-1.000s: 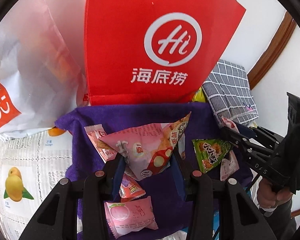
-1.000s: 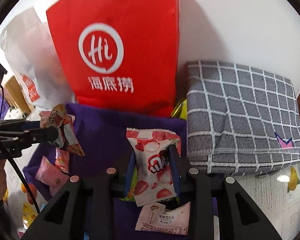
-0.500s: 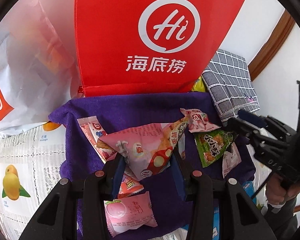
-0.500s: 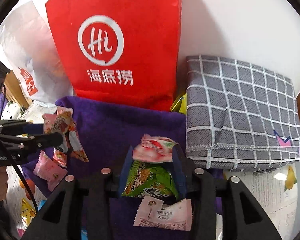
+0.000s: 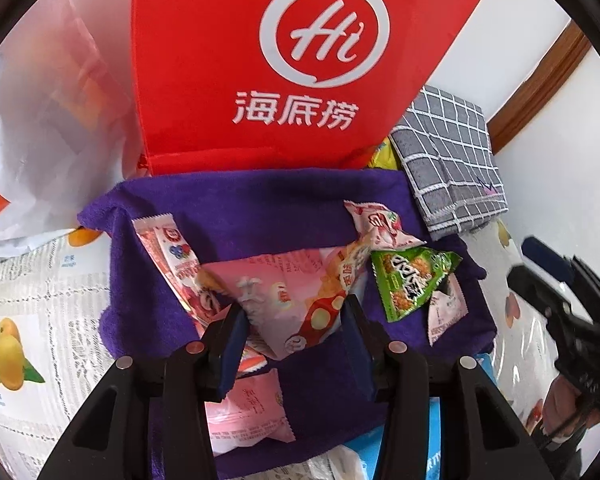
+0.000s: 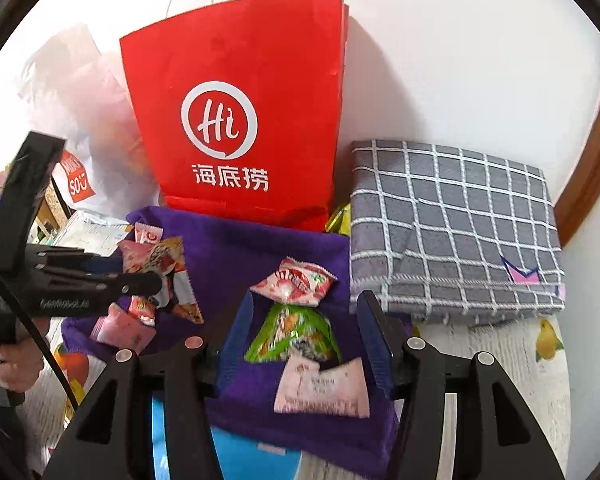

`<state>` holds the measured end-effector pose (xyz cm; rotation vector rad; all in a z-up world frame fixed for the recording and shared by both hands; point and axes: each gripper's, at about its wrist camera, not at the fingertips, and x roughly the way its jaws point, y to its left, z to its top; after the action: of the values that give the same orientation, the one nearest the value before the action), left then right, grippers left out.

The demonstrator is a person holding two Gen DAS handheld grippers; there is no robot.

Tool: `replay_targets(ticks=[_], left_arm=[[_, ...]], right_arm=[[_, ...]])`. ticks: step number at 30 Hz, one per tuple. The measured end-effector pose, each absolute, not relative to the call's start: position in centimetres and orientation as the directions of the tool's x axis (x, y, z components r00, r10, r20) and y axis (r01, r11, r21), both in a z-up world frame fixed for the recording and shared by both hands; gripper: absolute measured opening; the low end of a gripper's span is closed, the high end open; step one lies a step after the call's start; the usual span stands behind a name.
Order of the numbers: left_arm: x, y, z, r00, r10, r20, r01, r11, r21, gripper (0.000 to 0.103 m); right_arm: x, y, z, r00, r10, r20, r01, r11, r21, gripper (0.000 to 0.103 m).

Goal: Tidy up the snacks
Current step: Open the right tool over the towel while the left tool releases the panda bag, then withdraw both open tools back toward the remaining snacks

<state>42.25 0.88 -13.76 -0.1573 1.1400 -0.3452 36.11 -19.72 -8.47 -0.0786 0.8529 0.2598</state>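
Several snack packets lie on a purple cloth (image 5: 260, 208) (image 6: 240, 248). My left gripper (image 5: 294, 316) (image 6: 156, 282) is shut on a pink triangular snack packet (image 5: 296, 288) that hangs just above the cloth; its jaws are starting to open. The jaws of my right gripper (image 6: 306, 308) (image 5: 540, 256) are opening and grip nothing. A red-and-white strawberry packet (image 6: 294, 282) (image 5: 380, 224) lies loose on the cloth just ahead of its fingertips. On the cloth under the open jaws lies a green packet (image 6: 296, 336) (image 5: 412, 280), with a pale pink packet (image 6: 324, 388) nearer me.
A red paper bag (image 6: 240, 120) stands behind the cloth, with a white plastic bag (image 5: 40, 120) to its left and a folded grey checked cloth (image 6: 452, 224) to its right. A long pink bar (image 5: 168, 248) and a peach packet (image 5: 252, 412) lie at the cloth's left.
My right gripper opened, let the strawberry packet drop onto the purple cloth, and drew back and up. The left gripper kept the pink triangular packet and hardly moved.
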Motion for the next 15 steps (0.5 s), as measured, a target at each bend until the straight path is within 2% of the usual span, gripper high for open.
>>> replay_targets(ticks=[2, 4, 15], left_arm=[[42.1, 0.8, -13.5, 0.375, -0.342, -0.862, 0.187, 0.938, -0.291, 0.061], [41.8, 0.7, -13.0, 0.39, -0.334, -0.858, 0.194, 0.941, -0.278, 0.066], [38.4, -0.1, -7.6, 0.491, -0.288, -0.822, 0.253, 0.95, -0.182, 0.067]], right_arm=[[35.1, -20.1, -8.4, 0.626, 0.193, -0.755, -0.253, 0.967, 0.038, 0.055], [34.3, -20.4, -8.4, 0.625, 0.19, -0.757, -0.247, 0.968, 0.04, 0.055], [29.3, -22.0, -6.7, 0.655, 0.169, -0.736, -0.142, 0.985, 0.1, 0.055]])
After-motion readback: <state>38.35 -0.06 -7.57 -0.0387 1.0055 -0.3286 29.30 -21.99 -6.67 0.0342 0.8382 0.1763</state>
